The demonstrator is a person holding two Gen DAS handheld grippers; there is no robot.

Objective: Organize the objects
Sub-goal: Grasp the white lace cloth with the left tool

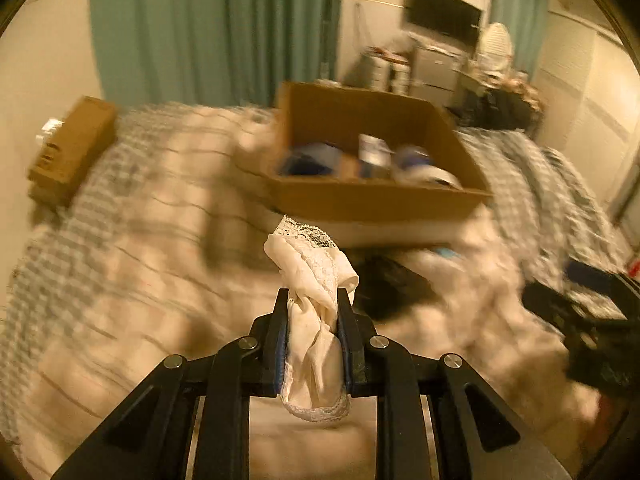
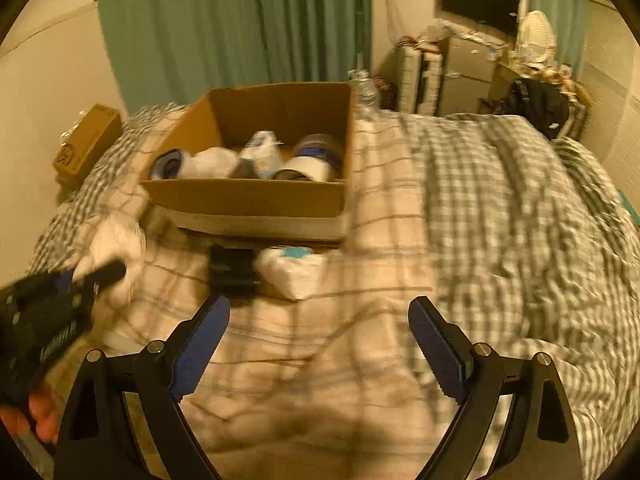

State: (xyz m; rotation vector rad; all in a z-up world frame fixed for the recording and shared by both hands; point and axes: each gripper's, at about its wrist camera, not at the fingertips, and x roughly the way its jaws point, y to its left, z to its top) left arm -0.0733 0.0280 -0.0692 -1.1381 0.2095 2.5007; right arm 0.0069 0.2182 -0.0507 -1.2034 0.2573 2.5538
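My left gripper (image 1: 313,296) is shut on a white lace-trimmed cloth (image 1: 312,264) and holds it above the bed, in front of an open cardboard box (image 1: 376,200). The box (image 2: 248,200) holds several rolled white and blue items. My right gripper (image 2: 319,308) is open and empty over the plaid bedspread. In the right wrist view the left gripper (image 2: 108,272) shows at the left edge with the white cloth (image 2: 116,240). A black object (image 2: 233,270) and a white packet with blue (image 2: 292,270) lie on the bed just in front of the box.
A small brown carton (image 1: 72,148) sits at the bed's far left edge. Green curtains (image 2: 240,24) hang behind. Cluttered shelves, a black screen (image 2: 480,0) and a dark bag (image 2: 540,104) stand at the back right. The plaid bedspread (image 2: 480,220) stretches to the right.
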